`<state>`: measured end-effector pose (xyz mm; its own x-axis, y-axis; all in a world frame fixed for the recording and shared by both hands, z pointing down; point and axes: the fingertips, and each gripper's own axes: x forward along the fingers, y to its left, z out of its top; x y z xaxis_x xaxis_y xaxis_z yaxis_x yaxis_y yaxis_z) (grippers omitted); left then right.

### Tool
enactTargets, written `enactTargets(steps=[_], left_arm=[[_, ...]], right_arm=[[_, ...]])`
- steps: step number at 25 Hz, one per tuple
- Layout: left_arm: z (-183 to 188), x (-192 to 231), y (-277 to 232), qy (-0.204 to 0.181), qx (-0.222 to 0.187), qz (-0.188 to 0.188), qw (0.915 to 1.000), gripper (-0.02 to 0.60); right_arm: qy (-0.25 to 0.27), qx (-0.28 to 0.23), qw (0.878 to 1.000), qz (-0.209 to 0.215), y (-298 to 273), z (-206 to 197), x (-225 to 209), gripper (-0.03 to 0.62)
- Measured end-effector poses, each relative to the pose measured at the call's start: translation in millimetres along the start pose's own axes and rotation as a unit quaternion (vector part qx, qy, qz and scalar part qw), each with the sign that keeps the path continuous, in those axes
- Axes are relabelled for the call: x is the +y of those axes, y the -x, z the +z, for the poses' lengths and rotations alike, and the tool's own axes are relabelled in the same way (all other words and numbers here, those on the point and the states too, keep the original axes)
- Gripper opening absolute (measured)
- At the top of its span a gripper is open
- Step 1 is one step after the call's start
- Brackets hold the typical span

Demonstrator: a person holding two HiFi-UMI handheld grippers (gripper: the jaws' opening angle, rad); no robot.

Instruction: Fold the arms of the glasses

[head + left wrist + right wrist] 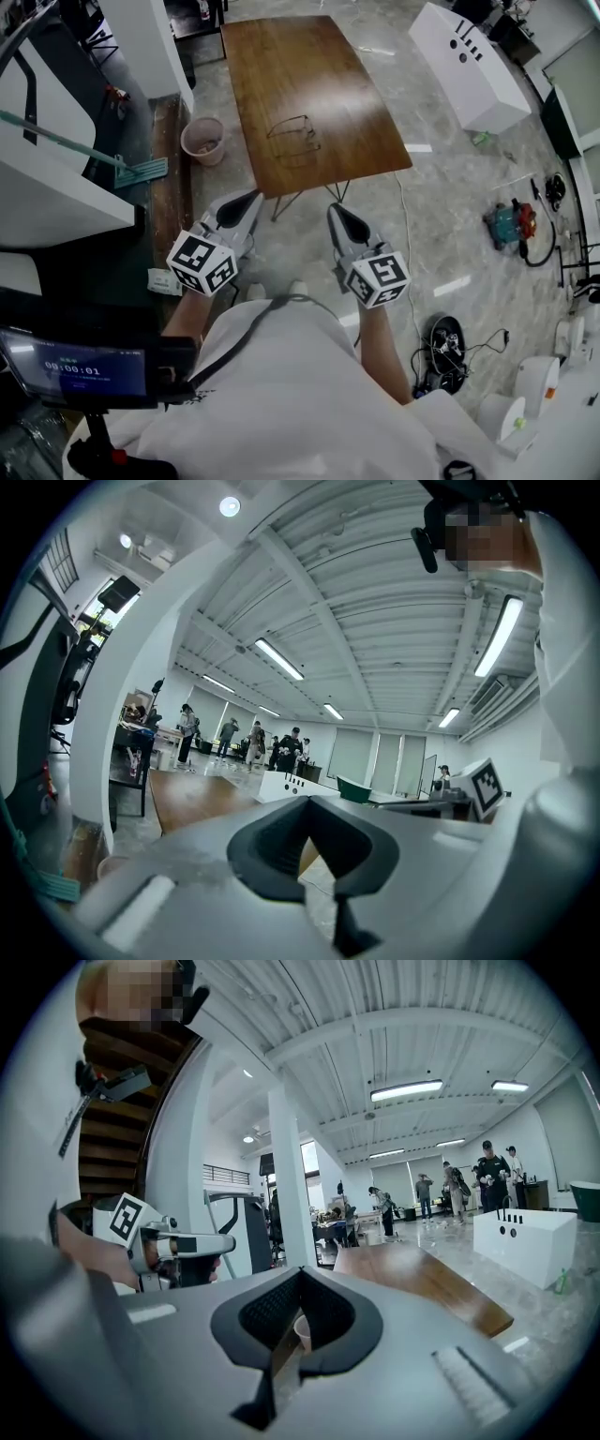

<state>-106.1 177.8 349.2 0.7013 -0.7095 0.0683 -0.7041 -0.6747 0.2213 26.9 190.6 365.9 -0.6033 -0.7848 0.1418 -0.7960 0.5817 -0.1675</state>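
Left tool (251, 199) and right tool (335, 212) are each pressed together on nothing. The person's hands hold them side by side, roughly level, tips toward the wooden surface (281, 66). The glasses (295, 138) lie on its near half, well apart from both tools, and only the head view shows them. The right gripper view shows people (487, 1171) standing far off.

Glossy grey marble floor (450, 225), brown wooden table (281, 66), pink bucket (202, 141) beside it, ribbed white ceiling (375, 621) with strip lights (277, 658).
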Motion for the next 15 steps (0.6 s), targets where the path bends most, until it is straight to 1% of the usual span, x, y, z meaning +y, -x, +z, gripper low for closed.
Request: enactTargets(steps=[8, 15], left_arm=[[-1, 19, 18, 0.004, -0.002, -0.015, 0.9999, 0.002], [-14, 33, 33, 0.013, 0.007, -0.028, 0.9995, 0.003]], right_arm=[[-0.002, 0.000, 1.000, -0.011, -12, -5, 21, 0.009], [-0.004, 0.016, 1.000, -0.022, -18, -23, 37, 0.009]])
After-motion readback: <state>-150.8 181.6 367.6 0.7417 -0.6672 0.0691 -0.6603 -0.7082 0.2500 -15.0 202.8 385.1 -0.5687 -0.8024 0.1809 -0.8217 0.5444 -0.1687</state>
